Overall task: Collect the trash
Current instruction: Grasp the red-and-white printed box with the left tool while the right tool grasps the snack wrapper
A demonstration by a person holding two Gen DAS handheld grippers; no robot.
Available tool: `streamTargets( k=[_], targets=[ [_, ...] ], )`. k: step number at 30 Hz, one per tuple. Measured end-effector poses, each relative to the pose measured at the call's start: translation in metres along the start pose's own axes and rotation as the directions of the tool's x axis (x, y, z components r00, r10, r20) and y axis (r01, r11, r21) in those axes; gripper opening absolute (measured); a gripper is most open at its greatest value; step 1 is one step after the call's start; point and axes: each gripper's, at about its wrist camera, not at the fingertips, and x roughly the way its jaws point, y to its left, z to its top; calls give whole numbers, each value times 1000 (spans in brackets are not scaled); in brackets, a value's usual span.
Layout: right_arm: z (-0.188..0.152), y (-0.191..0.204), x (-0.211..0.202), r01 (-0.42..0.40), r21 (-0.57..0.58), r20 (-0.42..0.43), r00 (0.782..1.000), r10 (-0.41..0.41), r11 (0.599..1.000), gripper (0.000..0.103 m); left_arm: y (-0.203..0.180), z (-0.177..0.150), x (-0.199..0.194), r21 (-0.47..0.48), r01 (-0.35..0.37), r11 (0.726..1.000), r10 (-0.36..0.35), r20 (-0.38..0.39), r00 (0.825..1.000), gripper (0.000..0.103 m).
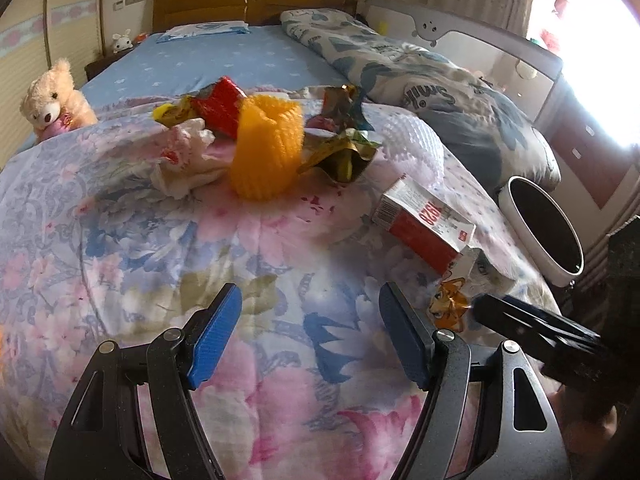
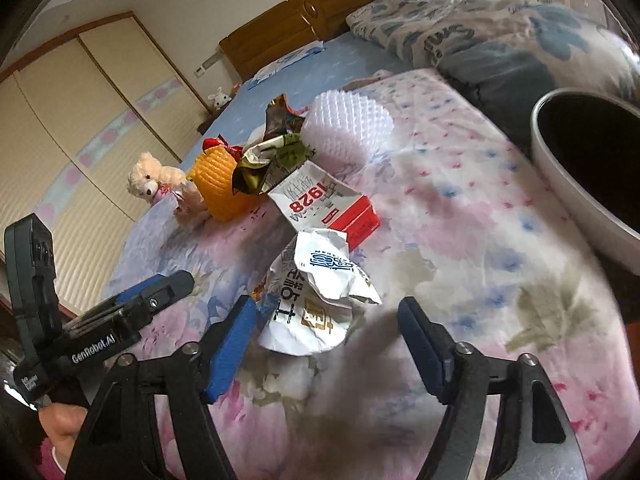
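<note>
So there's a pile of trash on the floral quilt and the bin sits at the bed's edge, off to the right. The right gripper is wide apart, blue pads either side of a crumpled white wrapper but not pinching it that I can see. The left gripper is wide too, nothing in it, over bare quilt. Looks like the pickup step: squeeze the wrapper, then carry it to the bin. The red box lies just beyond it.
</note>
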Motion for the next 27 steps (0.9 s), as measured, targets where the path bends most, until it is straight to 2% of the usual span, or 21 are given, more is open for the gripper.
streamTargets(
  k=[1, 2, 4, 5, 11, 16, 19, 22, 23, 24, 27],
  targets=[
    [0, -3, 3, -32, 13, -13, 999, 32, 999, 39, -4, 0, 2, 5, 2, 1000, -2, -4, 1000, 73],
    [0, -4, 5, -47, 20, -24, 999, 48, 999, 29, -7, 0, 3, 10, 6, 1000, -6, -7, 1000, 73],
    [0, -8, 1, -75, 28, -19, 997, 75, 997, 15, -15, 2, 7, 22, 17, 1000, -17, -14, 1000, 74],
    [0, -9, -5, -65, 18, -5, 998, 65, 998, 12, -21, 3, 9, 32, 26, 999, -25, -15, 1000, 74],
    [4, -36, -42, 4, 46, 62, 998, -7, 999, 11, -70, 17, 27, 100, 71, 992, -69, -26, 997, 82],
    [7, -59, -58, 32, 93, 93, 995, -41, 995, 11, -108, 32, 54, 94, 46, 995, -42, -50, 998, 86],
    [9, -66, -61, 35, 104, 105, 993, -46, 994, 11, -120, 40, 68, 80, 3, 997, 2, -58, 998, 86],
    [11, -70, -64, 34, 106, 111, 993, -46, 994, 11, -125, 43, 83, 84, -83, 993, 89, -68, 994, 86],
    [10, -70, -64, 33, 105, 112, 993, -45, 994, 11, -125, 42, 86, 83, -85, 993, 92, -76, 993, 83],
    [10, -70, -65, 34, 104, 112, 993, -45, 994, 11, -123, 41, 88, 82, -81, 993, 88, -84, 993, 67],
    [8, -70, -70, 27, 100, 117, 992, -39, 995, 11, -116, 31, 81, 106, -54, 993, 62, -76, 995, 67]
  ],
)
